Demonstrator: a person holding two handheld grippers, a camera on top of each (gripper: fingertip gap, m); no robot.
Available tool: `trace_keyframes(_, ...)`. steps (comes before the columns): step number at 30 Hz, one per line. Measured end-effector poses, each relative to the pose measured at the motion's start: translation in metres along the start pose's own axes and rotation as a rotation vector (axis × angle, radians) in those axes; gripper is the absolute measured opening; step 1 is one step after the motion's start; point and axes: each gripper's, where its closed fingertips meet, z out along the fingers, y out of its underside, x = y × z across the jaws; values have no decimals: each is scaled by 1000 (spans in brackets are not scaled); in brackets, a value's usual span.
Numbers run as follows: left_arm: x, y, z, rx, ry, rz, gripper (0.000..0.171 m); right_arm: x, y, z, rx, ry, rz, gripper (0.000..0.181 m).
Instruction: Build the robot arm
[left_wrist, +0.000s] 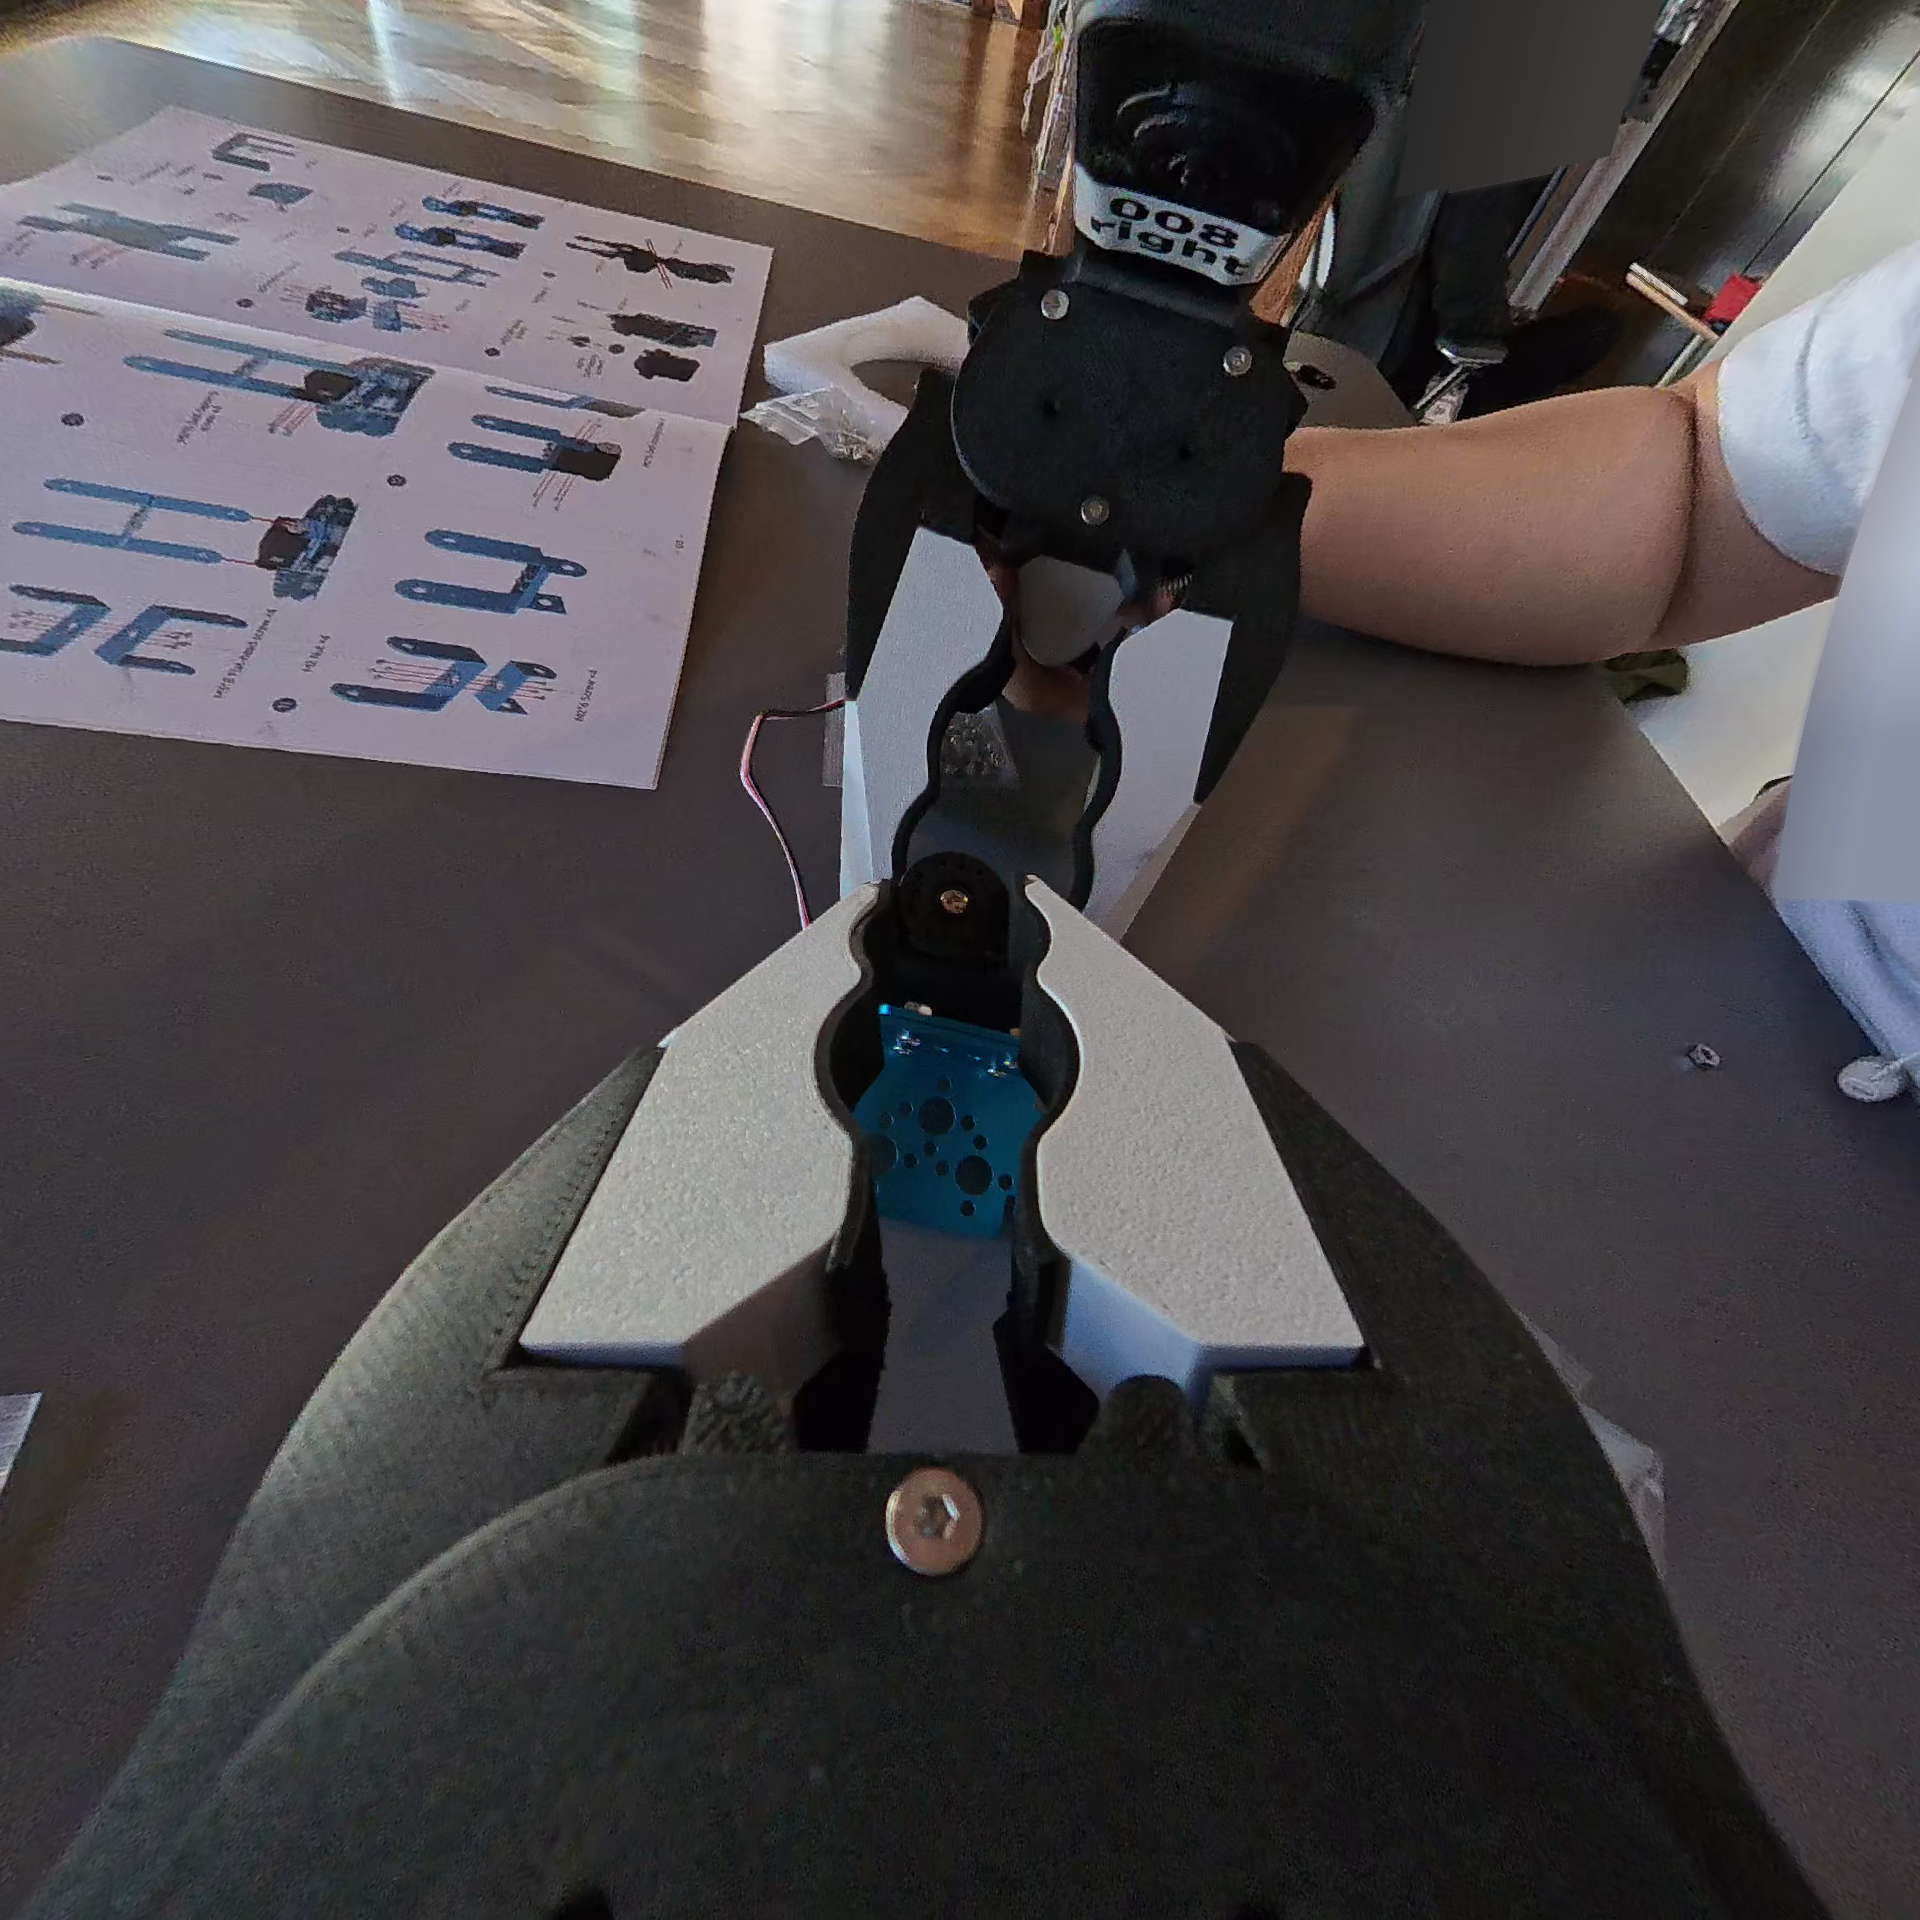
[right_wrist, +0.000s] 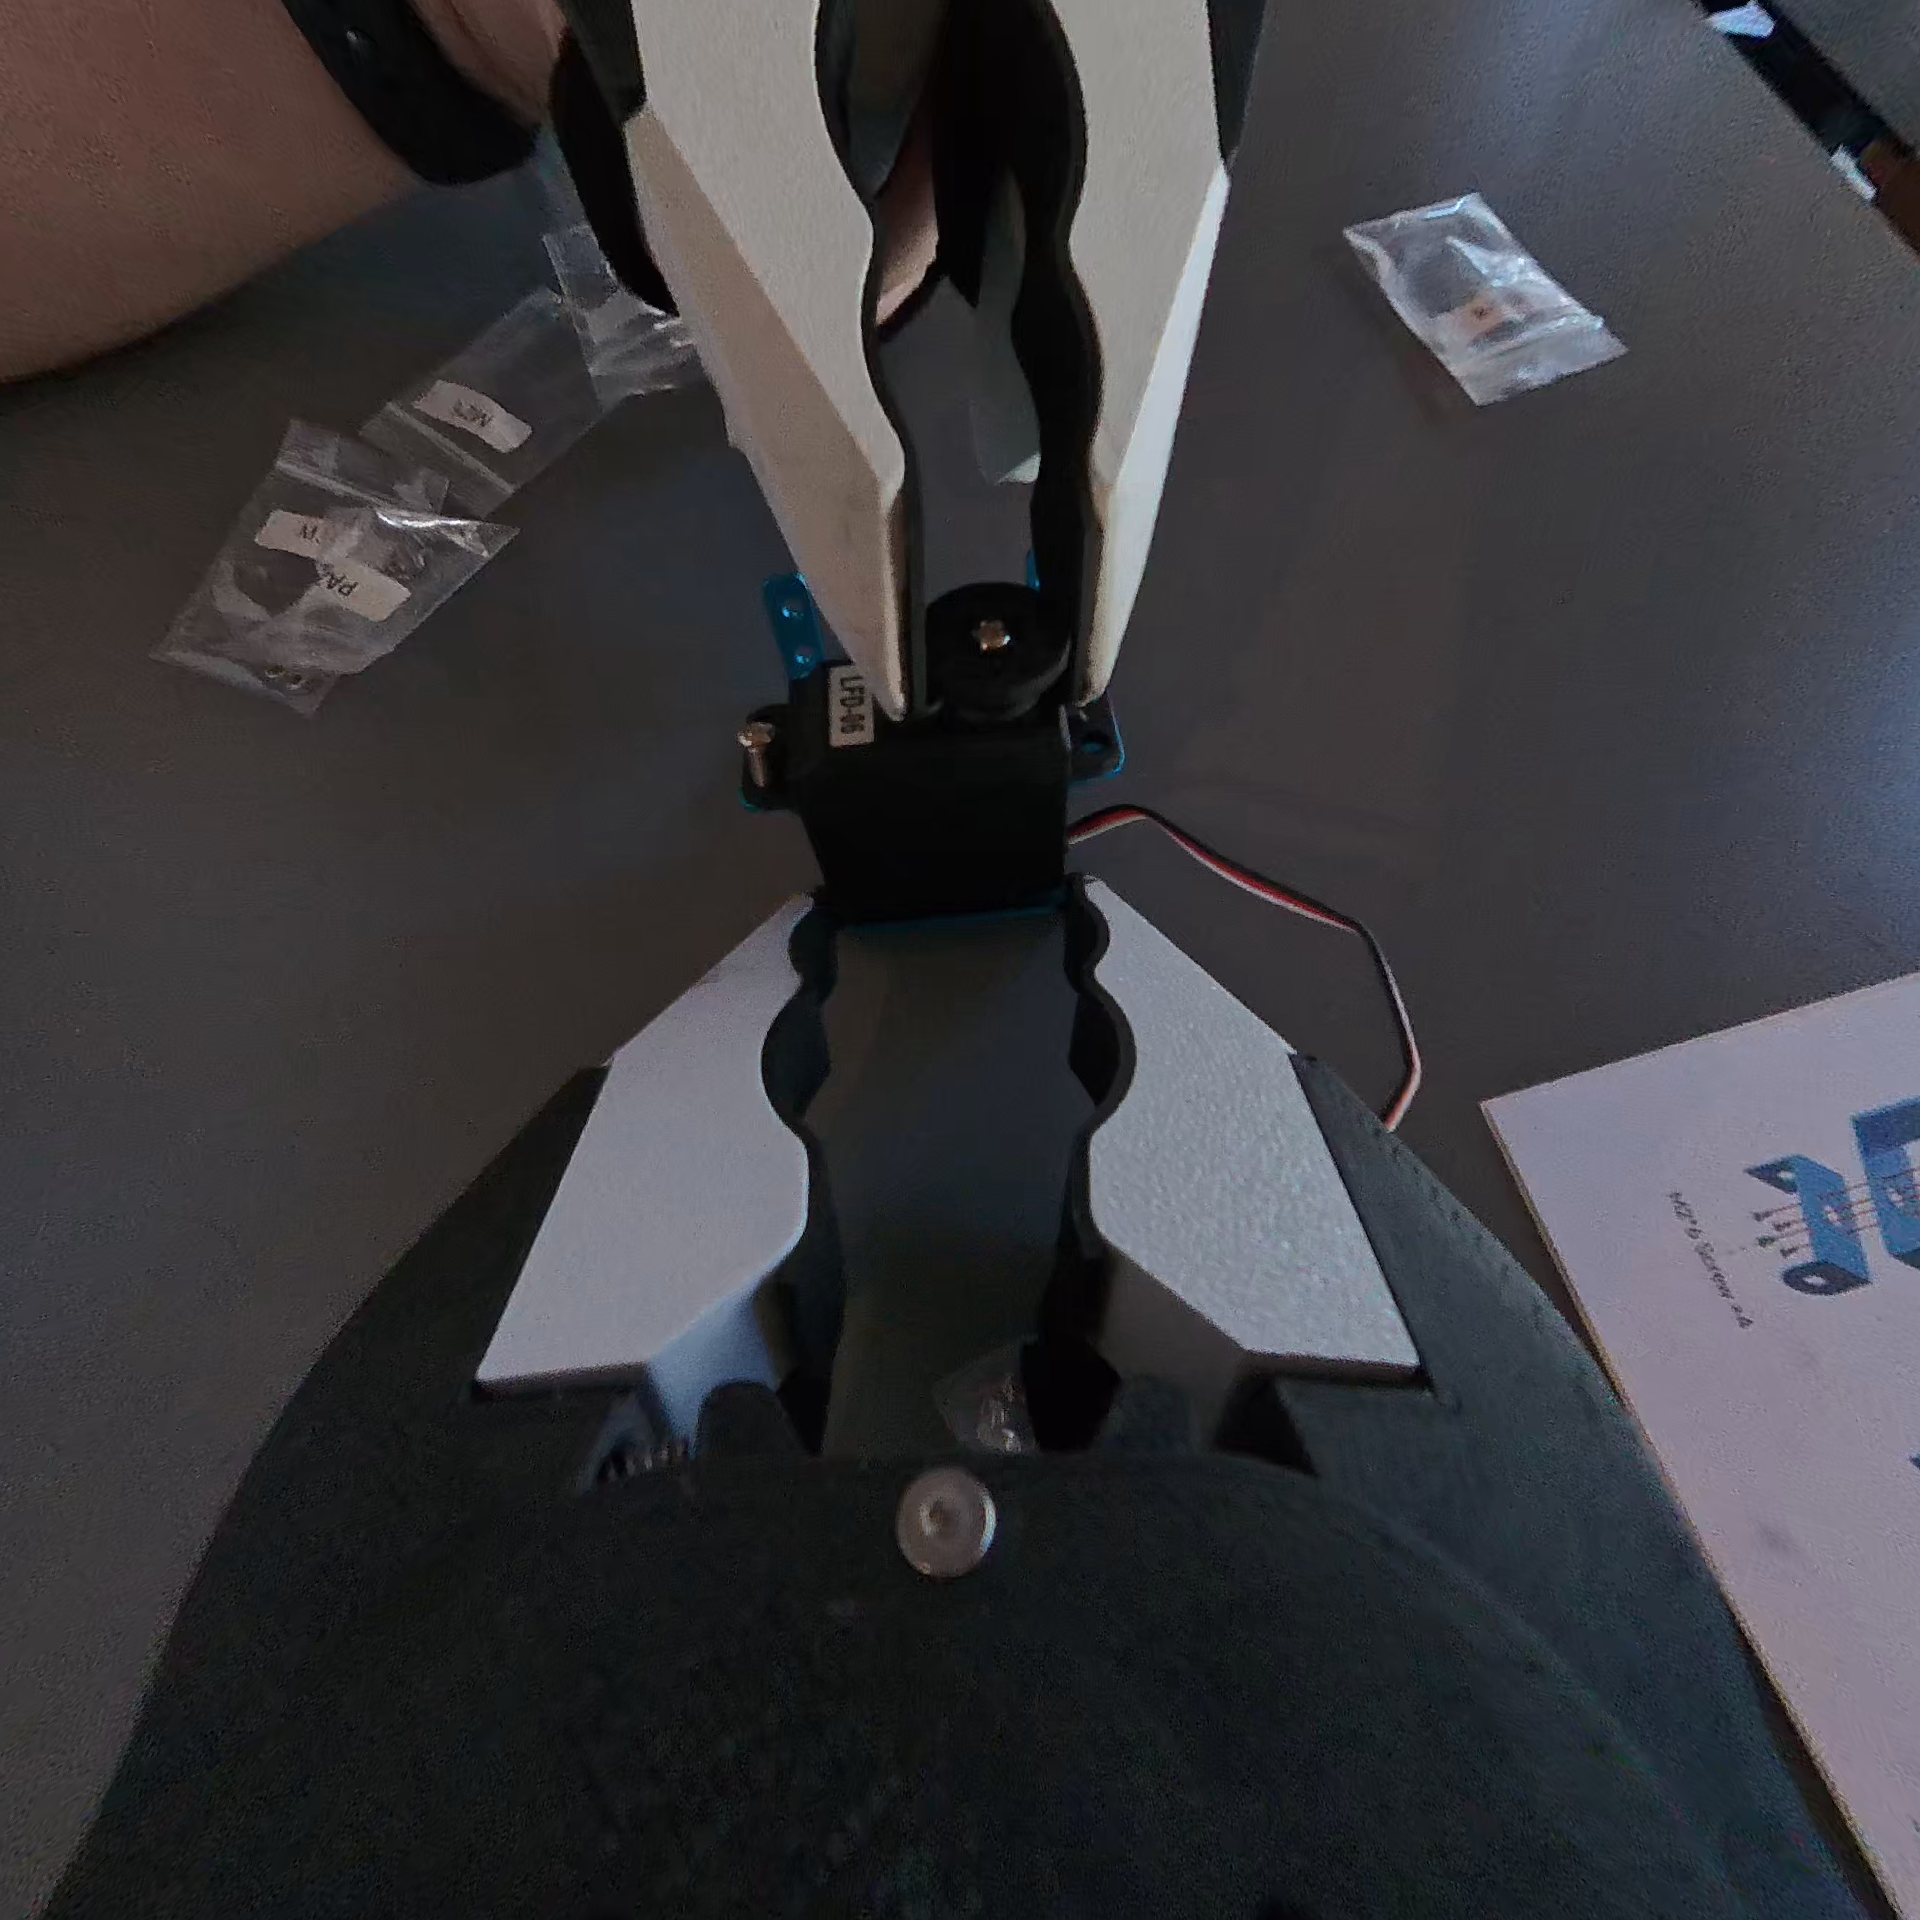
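- Left gripper (left_wrist: 951, 914) fingers clench a black servo motor (right_wrist: 935, 795) in a blue metal bracket (left_wrist: 940, 1143).
- Right gripper (right_wrist: 945, 904) fingertips pinch the servo's opposite end; the servo's long axis runs between the two facing grippers.
- Its red, white and black wire (right_wrist: 1340, 925) trails above the dark table (right_wrist: 312, 935), near an instruction sheet (left_wrist: 343, 436) and small parts bags (right_wrist: 332, 561).

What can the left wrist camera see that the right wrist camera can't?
Only the left wrist view shows the blue plate with round holes, a white foam piece and the wooden floor.

Only the right wrist view shows small plastic bags of parts and a screw on the motor's side.

Both show the black motor, its wire, the instruction sheet, the dark table, and both hand-held grippers: left and right.
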Motion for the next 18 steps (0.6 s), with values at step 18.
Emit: trace_keyframes(18, 0, -2, -2, -44, -30, 46, 21, 1, 1, -1, 0, 16, -1, 45)
